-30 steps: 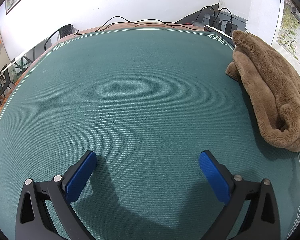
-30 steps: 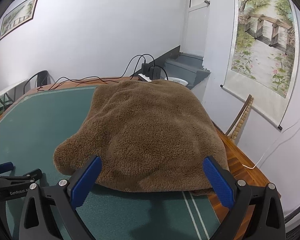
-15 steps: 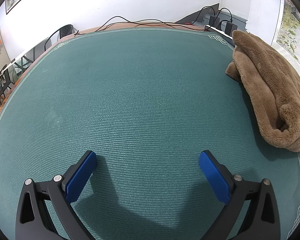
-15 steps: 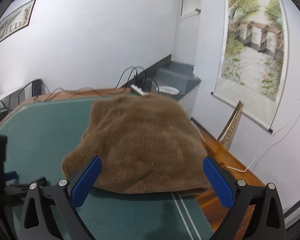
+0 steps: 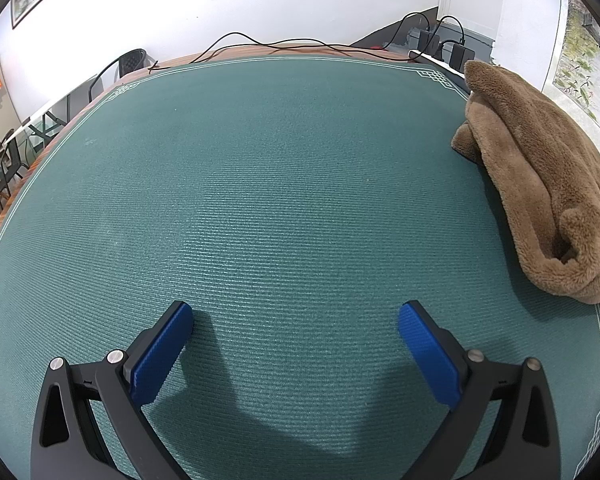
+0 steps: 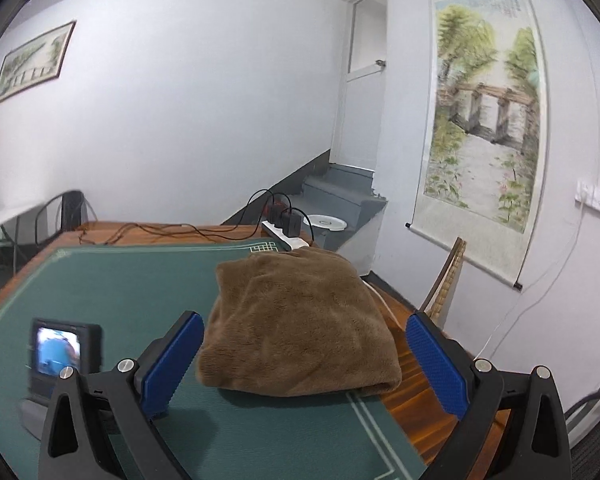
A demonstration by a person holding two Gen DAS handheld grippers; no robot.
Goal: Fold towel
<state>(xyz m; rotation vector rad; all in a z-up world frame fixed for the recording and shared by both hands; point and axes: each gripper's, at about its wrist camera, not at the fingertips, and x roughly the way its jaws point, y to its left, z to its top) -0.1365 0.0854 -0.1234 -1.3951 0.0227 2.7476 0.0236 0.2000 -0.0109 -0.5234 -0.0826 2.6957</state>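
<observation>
A fluffy brown towel (image 6: 300, 320) lies folded in a thick bundle at the right edge of the green table mat (image 6: 112, 292). My right gripper (image 6: 304, 350) hovers above and in front of it, open, nothing between its blue pads. In the left wrist view the same towel (image 5: 540, 184) lies far to the right. My left gripper (image 5: 296, 340) is open low over the bare green mat (image 5: 260, 184), well clear of the towel.
A power strip with black plugs (image 6: 284, 228) and cables (image 5: 268, 44) lie at the table's far edge. The back of the left gripper with its small screen (image 6: 62, 352) shows on the left. The wooden table rim (image 6: 416, 408) and a wall scroll (image 6: 484, 120) are on the right.
My right gripper has risen and pulled back from the towel, which now looks smaller and farther. The left gripper has stayed where it was.
</observation>
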